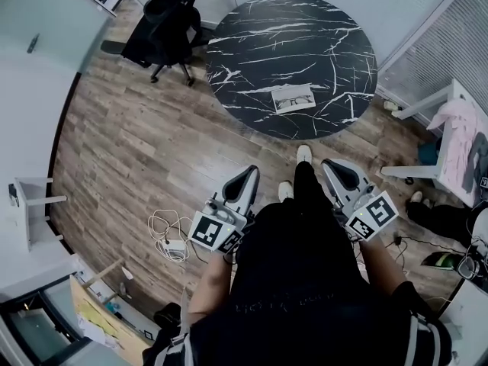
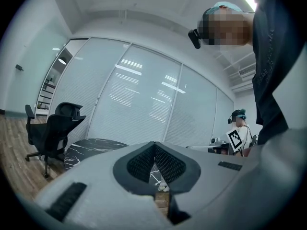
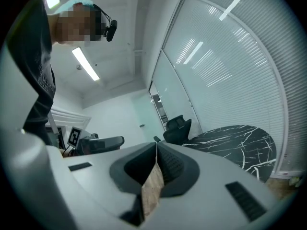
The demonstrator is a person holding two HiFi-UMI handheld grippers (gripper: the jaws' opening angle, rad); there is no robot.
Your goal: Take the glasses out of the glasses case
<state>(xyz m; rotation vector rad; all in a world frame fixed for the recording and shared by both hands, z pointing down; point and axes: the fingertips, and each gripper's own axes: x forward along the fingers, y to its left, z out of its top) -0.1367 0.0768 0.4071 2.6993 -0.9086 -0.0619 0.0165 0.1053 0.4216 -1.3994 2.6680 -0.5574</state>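
A pale grey glasses case [image 1: 293, 97] lies on the near side of a round black marble table [image 1: 252, 52]; it is too small to tell whether glasses are in it. I stand on the wood floor a step back from the table. My left gripper [image 1: 245, 178] and right gripper [image 1: 334, 169] are held close to my body, pointing toward the table, both far from the case. The left gripper [image 2: 154, 145] is shut with nothing between its jaws. My right gripper [image 3: 156, 146] is also shut and empty. The table [image 2: 91, 148] shows beyond the left jaws, and the table [image 3: 235, 139] lies right of the right jaws.
A black office chair [image 1: 169, 23] stands left of the table. Cables and a power strip [image 1: 171, 242] lie on the floor by my left side. A white desk with clothes [image 1: 456, 132] is at the right. Another person [image 2: 239, 128] stands in the background.
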